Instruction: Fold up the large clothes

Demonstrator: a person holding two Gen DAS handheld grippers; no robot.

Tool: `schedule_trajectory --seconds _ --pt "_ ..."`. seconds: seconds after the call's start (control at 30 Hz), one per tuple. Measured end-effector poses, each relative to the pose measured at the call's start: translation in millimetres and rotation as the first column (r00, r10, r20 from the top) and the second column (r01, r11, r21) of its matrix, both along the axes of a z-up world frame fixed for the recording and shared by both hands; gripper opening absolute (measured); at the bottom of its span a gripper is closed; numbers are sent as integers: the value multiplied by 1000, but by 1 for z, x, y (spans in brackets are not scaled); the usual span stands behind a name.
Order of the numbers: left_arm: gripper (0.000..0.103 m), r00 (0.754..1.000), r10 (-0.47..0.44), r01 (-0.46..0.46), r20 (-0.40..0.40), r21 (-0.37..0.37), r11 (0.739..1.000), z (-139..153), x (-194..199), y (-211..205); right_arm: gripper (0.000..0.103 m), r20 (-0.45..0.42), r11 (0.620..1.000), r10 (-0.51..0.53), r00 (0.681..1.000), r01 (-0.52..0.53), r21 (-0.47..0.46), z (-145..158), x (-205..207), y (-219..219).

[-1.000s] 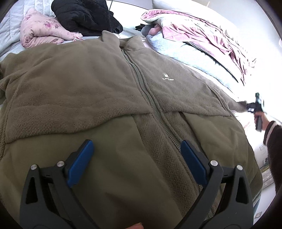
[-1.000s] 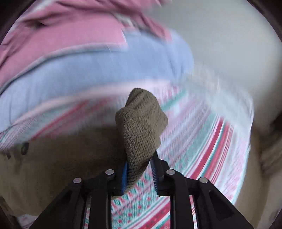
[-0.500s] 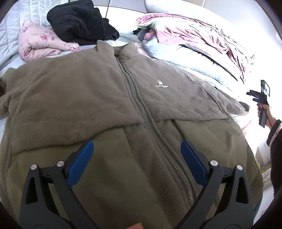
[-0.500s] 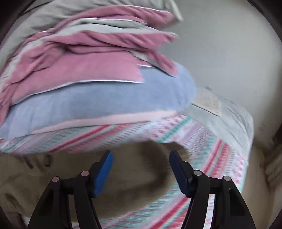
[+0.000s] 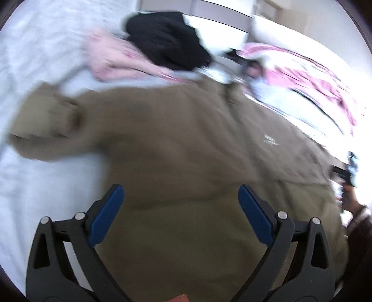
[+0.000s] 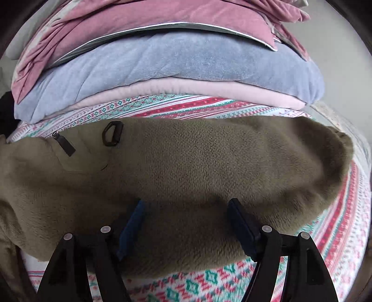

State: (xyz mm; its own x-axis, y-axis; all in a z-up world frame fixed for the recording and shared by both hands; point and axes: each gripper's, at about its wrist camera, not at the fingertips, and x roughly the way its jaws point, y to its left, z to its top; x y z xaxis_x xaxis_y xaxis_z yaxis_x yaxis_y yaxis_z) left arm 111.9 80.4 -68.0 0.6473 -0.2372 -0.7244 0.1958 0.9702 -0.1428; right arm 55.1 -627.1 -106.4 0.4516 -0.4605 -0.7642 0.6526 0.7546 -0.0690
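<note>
An olive fleece jacket point(image 5: 186, 148) lies spread front-up on the bed, zipper closed. Its left sleeve point(image 5: 46, 130) stretches out over the white sheet. My left gripper point(image 5: 180, 204) is open and empty, hovering over the jacket's lower body. In the right wrist view the jacket's right sleeve point(image 6: 209, 167) lies flat on a patterned sheet point(image 6: 337, 223), cuff at the right. My right gripper point(image 6: 186, 213) is open, low over the sleeve, one finger at each side of its middle. The right gripper also shows in the left wrist view point(image 5: 348, 169) at the far right.
A black garment point(image 5: 162, 39) and a pink floral bundle point(image 5: 111, 60) lie beyond the jacket's collar. A stack of folded blue point(image 6: 176, 60) and pink point(image 6: 139, 21) bedding sits just behind the right sleeve. A wall point(image 6: 348, 58) is at the right.
My right gripper let go of the sleeve cuff, opened, and dropped low over the laid-out sleeve. My left gripper swung left, bringing the jacket's left sleeve into view.
</note>
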Motion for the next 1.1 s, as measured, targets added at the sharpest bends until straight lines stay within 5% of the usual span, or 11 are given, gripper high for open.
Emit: schedule_trajectory --seconds 0.13,0.23,0.3,0.43,0.63,0.7,0.87,0.97,1.1 --pt "99 986 143 -158 90 191 969 15 28 62 75 8 996 89 996 -89 -4 46 3 47" --pt "99 981 162 -188 109 304 934 7 56 87 76 46 985 168 985 -170 33 80 1 92" --pt "99 982 155 -186 108 402 897 -8 78 96 77 136 964 239 961 -252 81 104 0 130" --pt "99 988 97 -152 122 604 782 -43 115 99 80 229 925 329 916 -361 114 123 5 182" --pt "98 989 48 -135 140 725 675 -64 148 100 80 195 891 402 895 -431 143 102 38 234" --pt "94 989 27 -126 145 740 661 -65 153 99 80 189 883 412 891 -442 158 90 46 241" --pt "36 989 45 -135 140 744 654 -50 162 107 80 131 875 441 888 -458 157 72 50 252" --pt "29 975 62 -196 212 699 688 -18 155 115 80 128 876 438 890 -455 161 68 50 249" --pt "27 921 152 -351 360 593 725 53 134 141 80 147 881 424 894 -445 163 72 45 242"
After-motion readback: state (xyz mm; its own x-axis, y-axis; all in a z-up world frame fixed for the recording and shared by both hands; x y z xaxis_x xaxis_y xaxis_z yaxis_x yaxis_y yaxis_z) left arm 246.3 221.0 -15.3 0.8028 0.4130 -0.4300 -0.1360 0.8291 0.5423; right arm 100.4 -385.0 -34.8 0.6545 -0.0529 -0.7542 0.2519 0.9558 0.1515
